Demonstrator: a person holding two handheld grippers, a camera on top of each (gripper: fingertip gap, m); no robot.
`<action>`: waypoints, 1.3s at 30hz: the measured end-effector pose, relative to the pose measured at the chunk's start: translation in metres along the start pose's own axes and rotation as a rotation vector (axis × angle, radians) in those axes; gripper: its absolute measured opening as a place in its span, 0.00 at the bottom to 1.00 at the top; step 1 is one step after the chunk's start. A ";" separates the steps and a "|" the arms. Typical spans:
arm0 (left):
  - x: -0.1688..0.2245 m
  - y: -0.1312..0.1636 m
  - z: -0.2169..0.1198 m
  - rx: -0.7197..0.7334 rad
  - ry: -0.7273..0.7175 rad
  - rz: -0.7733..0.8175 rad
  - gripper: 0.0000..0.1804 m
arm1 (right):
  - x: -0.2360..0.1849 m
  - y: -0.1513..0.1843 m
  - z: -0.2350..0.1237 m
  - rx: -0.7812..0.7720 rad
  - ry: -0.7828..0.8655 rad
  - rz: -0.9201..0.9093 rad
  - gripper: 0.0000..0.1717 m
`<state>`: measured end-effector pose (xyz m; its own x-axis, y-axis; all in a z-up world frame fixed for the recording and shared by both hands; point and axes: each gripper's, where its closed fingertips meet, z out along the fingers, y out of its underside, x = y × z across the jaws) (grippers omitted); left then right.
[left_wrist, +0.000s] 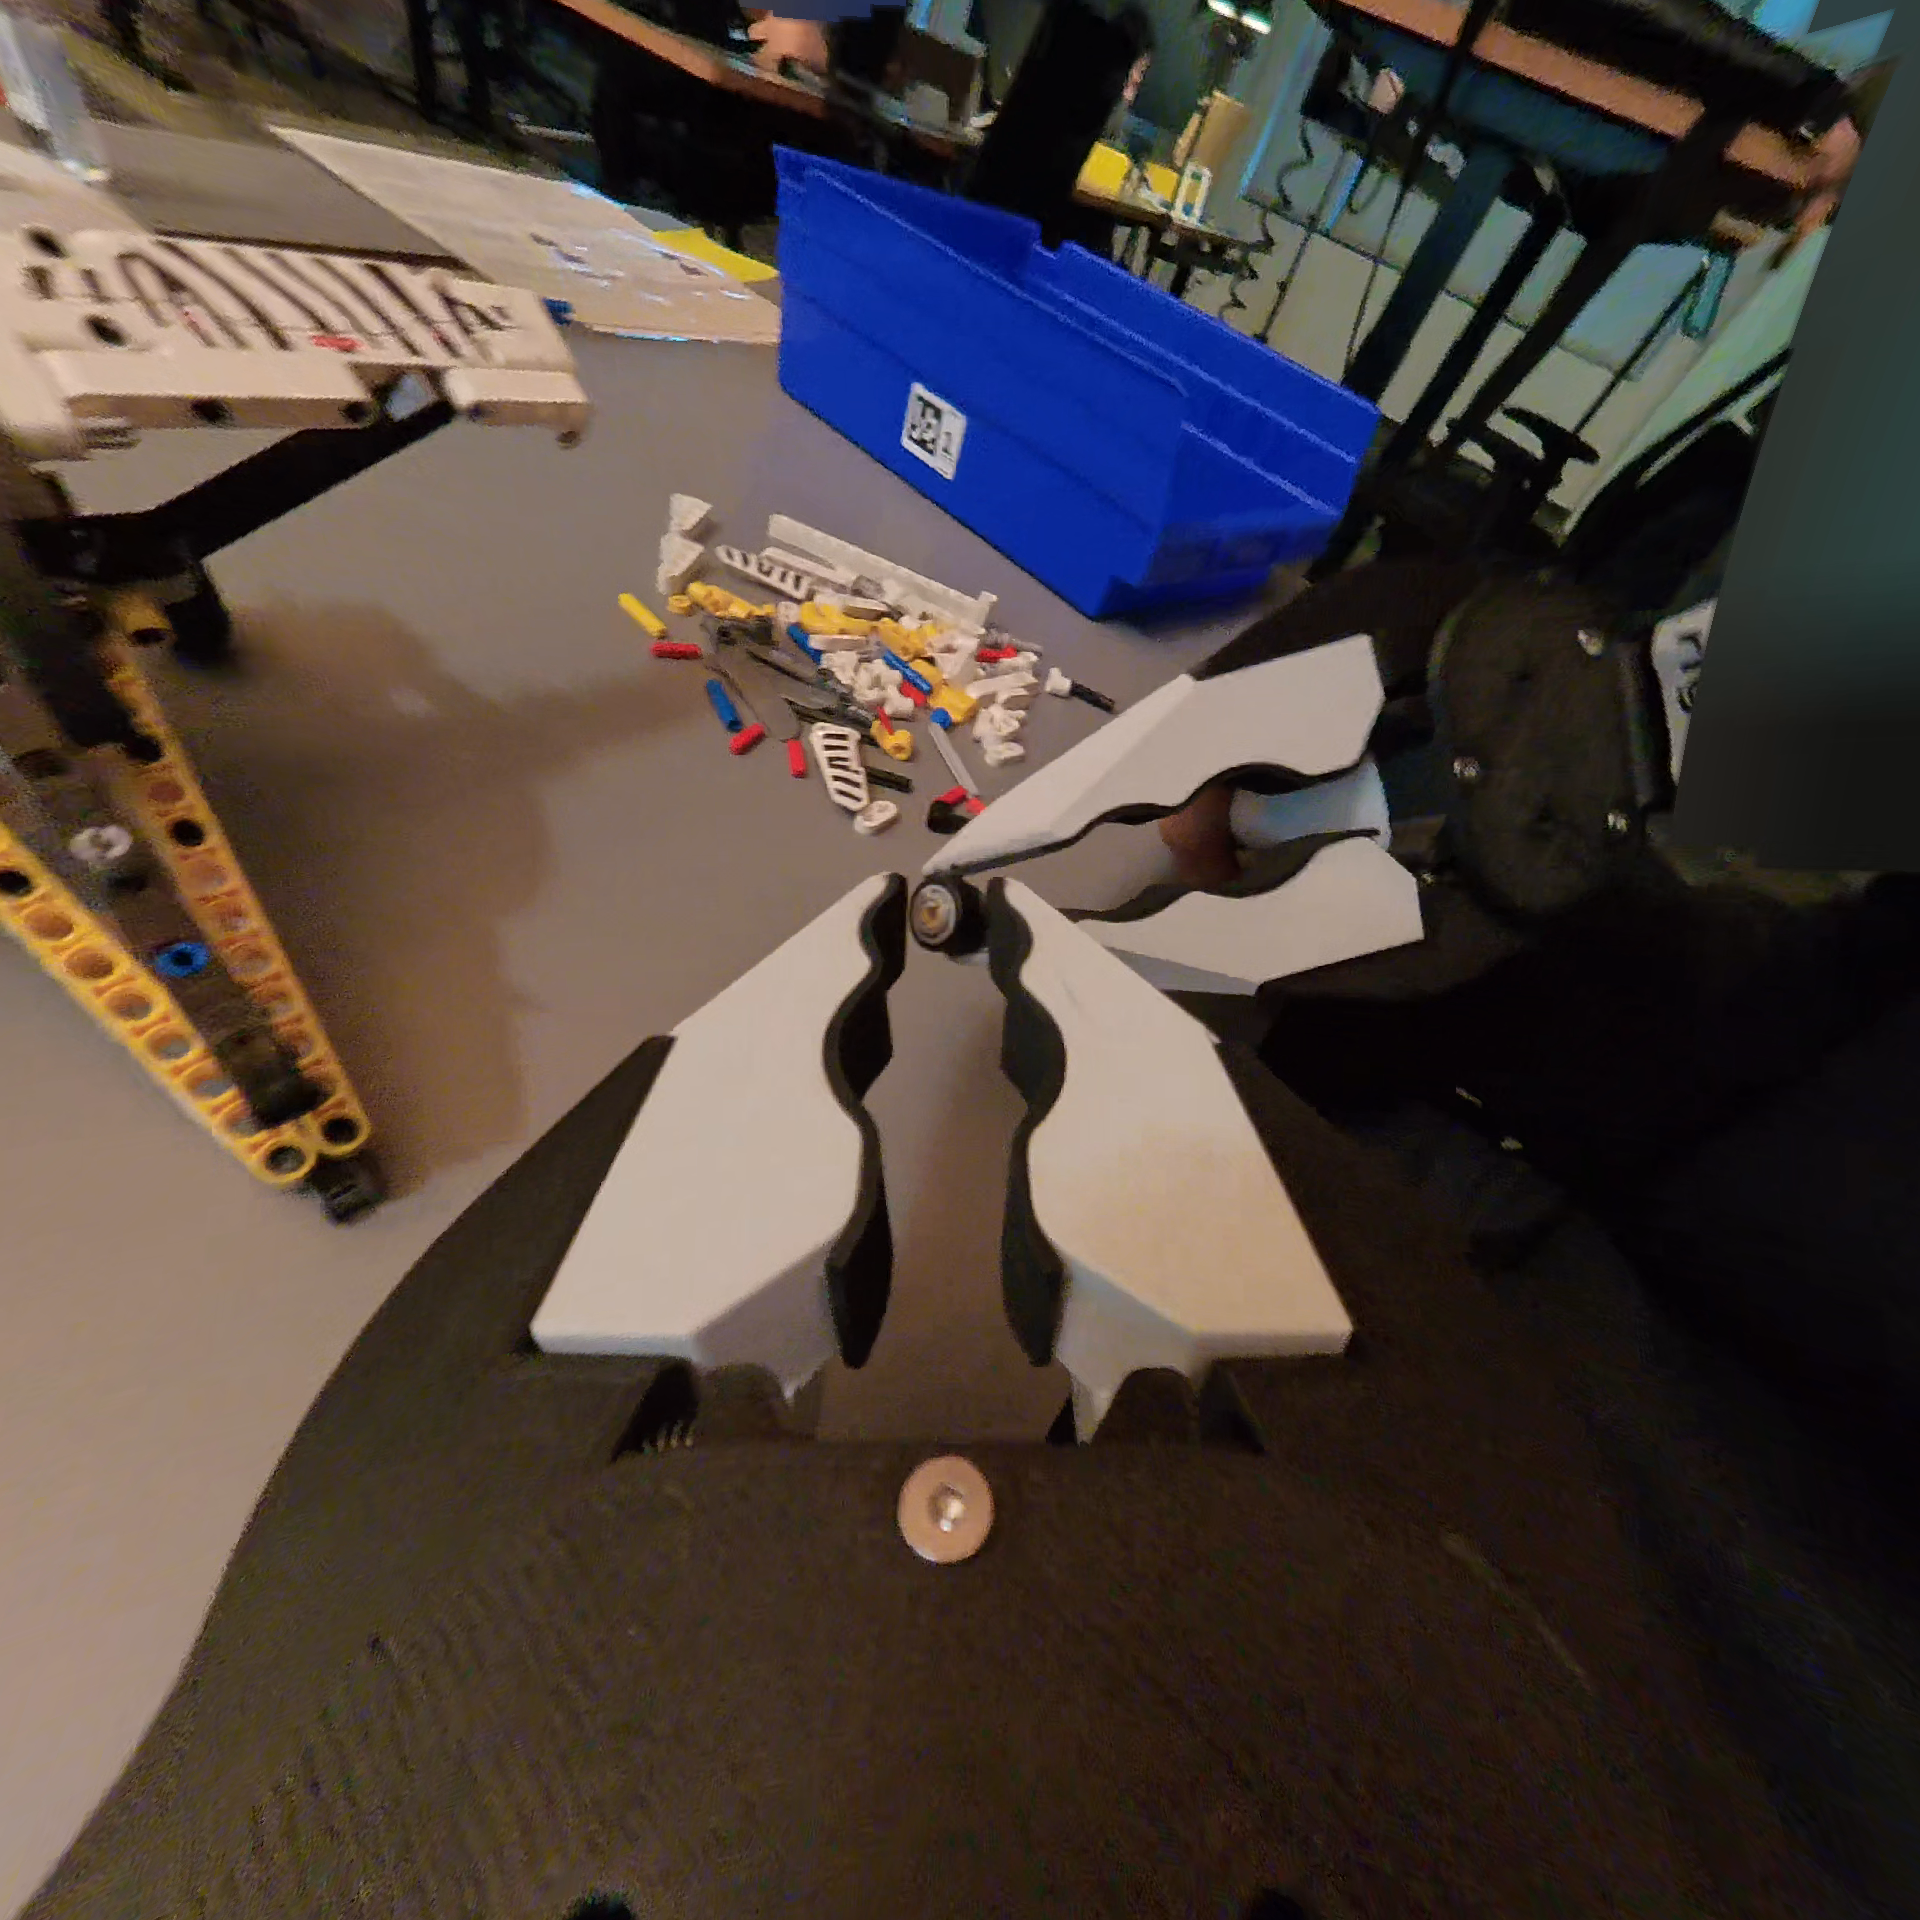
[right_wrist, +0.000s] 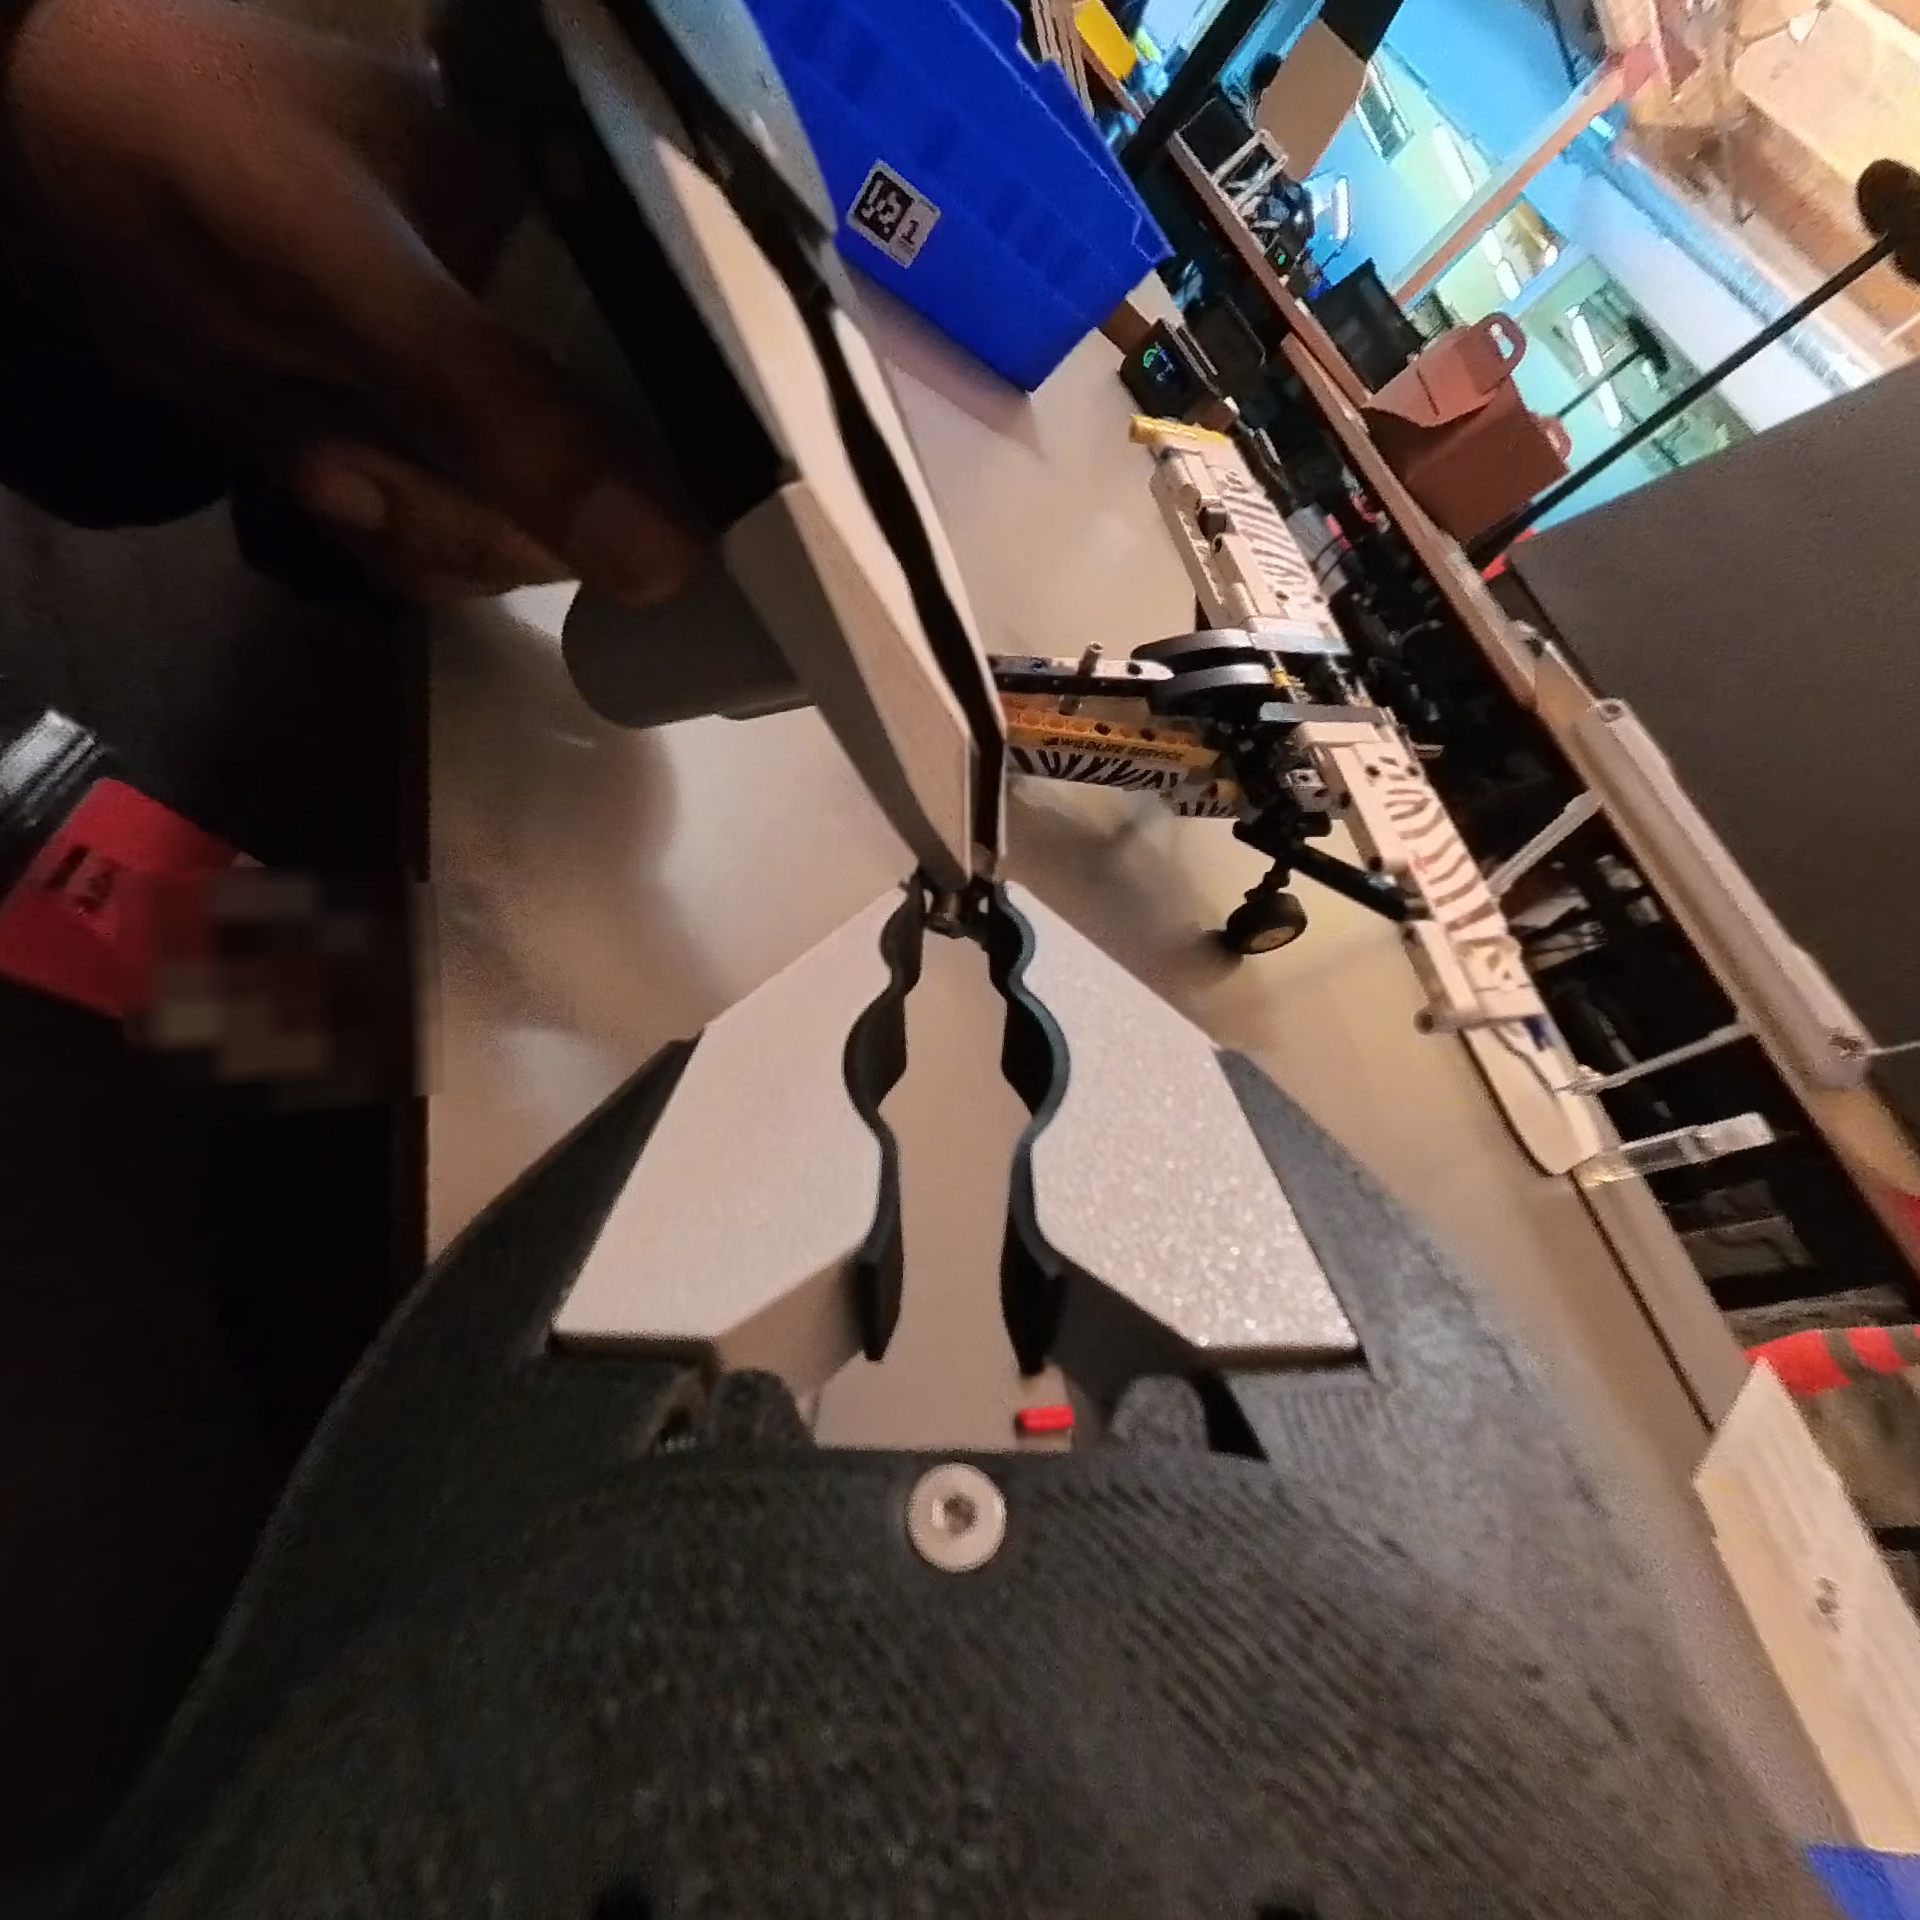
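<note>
WHEEL: a small black toy wheel (left_wrist: 943, 916) with a pale hub, its hub face turned toward the left wrist camera, held above the grey bench (left_wrist: 436, 727) between the tips of both grippers.
LEFT GRIPPER: the left gripper (left_wrist: 943, 914) has its jaws narrow, the black pads on either side of the wheel's tyre and pressing on it.
RIGHT GRIPPER: the right gripper (right_wrist: 951, 914) meets the wheel from the other side; its jaws are narrow and closed on a small grey and black piece at the wheel, seen only blurred in its own view. In the left wrist view its white fingers (left_wrist: 1195, 748) come in from the right of the wheel, tips touching the left gripper's tips.
HAND: a hand (right_wrist: 436, 416) grips the left gripper's body, seen from the right wrist view.
LOOSE PARTS: a heap of small white, yellow, red, blue and black toy building pieces (left_wrist: 852, 665) lies on the bench beyond the wheel.
BIN: a blue plastic bin (left_wrist: 1039, 395) with a white sticker stands beyond the heap.
MODEL: a partly built toy aircraft (right_wrist: 1247, 727) with zebra-striped panels and yellow holed beams stands on the bench, left of the wheel in the left wrist view; one small wheel (right_wrist: 1265, 920) is fitted on its black strut.
BACKGROUND: desks and shelving behind the bench, blurred.
</note>
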<state>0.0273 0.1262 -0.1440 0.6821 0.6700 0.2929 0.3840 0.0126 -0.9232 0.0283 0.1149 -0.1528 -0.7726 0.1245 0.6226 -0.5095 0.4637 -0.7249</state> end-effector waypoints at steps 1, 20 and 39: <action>0.002 0.001 0.002 -0.004 0.000 0.012 0.05 | 0.001 0.000 -0.001 0.004 -0.009 0.027 0.06; 0.011 -0.017 0.000 0.084 0.298 -0.396 0.01 | 0.016 -0.019 -0.020 0.210 -0.156 0.360 0.02; 0.016 -0.028 0.009 0.166 0.311 -0.466 0.00 | 0.033 -0.027 -0.033 0.329 -0.196 0.579 0.02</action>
<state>0.0217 0.1429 -0.1152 0.6247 0.3167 0.7138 0.6021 0.3867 -0.6985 0.0291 0.1355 -0.1028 -0.9931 0.0965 0.0668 -0.0596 0.0765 -0.9953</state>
